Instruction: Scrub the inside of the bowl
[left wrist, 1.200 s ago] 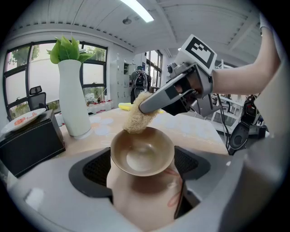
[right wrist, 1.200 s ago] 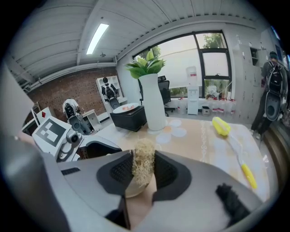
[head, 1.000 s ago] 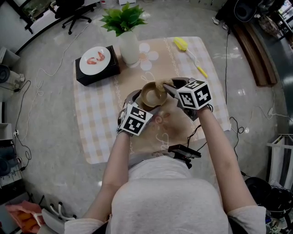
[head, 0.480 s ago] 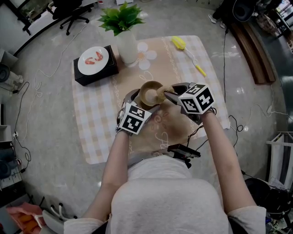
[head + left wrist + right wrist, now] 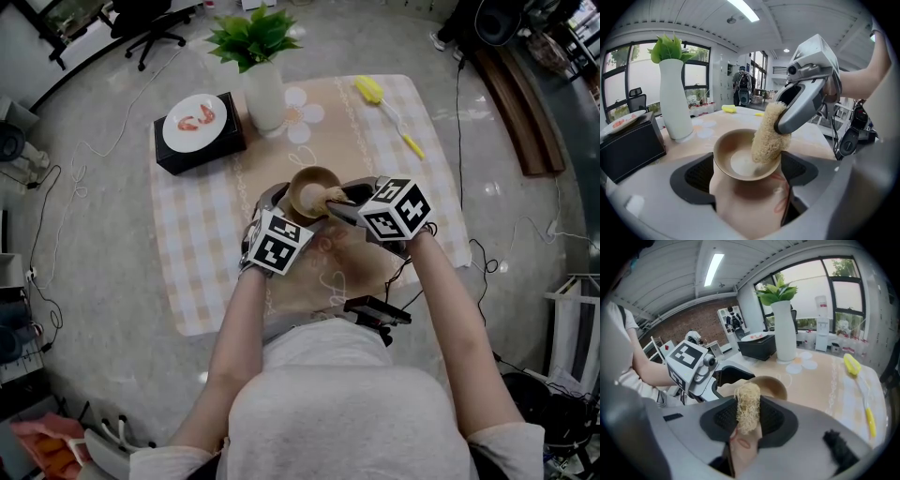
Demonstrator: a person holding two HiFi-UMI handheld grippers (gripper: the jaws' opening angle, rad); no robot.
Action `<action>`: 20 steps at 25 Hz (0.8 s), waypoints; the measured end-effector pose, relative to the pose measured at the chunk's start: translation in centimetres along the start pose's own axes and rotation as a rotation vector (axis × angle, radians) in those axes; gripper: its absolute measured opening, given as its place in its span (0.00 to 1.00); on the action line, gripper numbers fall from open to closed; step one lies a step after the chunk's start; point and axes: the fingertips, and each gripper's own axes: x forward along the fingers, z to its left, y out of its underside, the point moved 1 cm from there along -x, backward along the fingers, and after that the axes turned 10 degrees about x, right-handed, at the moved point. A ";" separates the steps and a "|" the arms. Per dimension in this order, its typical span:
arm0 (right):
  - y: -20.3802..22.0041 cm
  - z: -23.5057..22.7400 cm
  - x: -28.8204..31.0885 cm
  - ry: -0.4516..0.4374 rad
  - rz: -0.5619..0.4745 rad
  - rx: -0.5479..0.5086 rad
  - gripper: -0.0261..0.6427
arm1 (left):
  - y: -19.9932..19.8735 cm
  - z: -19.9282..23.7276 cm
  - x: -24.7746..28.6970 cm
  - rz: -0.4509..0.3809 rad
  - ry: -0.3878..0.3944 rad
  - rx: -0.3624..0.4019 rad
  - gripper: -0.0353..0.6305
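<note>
Left gripper (image 5: 749, 174) clamps bowl (image 5: 725, 151); right gripper (image 5: 747, 420) clamps sponge (image 5: 768, 136) inside it. Pressing hard could lever the bowl loose.

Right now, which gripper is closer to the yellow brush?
Right. The right gripper, holding the loofah, is on the bowl's side toward the yellow brush; the left gripper holds the bowl from the side away from it.

The room looks like an office or a test lab, not a home: a table (image 5: 202, 253) with a checked cloth stands on a polished floor (image 5: 94, 281) among loose cables (image 5: 461, 141), near an office chair (image 5: 150, 23), large windows (image 5: 825, 291) and ceiling strip lights (image 5: 714, 268).
</note>
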 end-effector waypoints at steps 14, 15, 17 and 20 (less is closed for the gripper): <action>-0.6 2.7 1.8 -0.166 0.021 -0.310 0.19 | 0.2 0.0 0.0 0.007 0.010 0.010 0.74; -0.8 2.7 1.9 -0.172 0.005 -0.300 0.19 | 0.2 0.0 0.0 0.007 0.010 0.010 0.74; -1.5 2.6 2.1 -0.181 -0.033 -0.263 0.19 | 0.1 -0.1 0.0 0.008 0.010 0.009 0.74; -2.3 2.1 2.7 -0.167 -0.065 -0.220 0.19 | 0.2 -0.1 0.0 0.008 0.012 0.011 0.74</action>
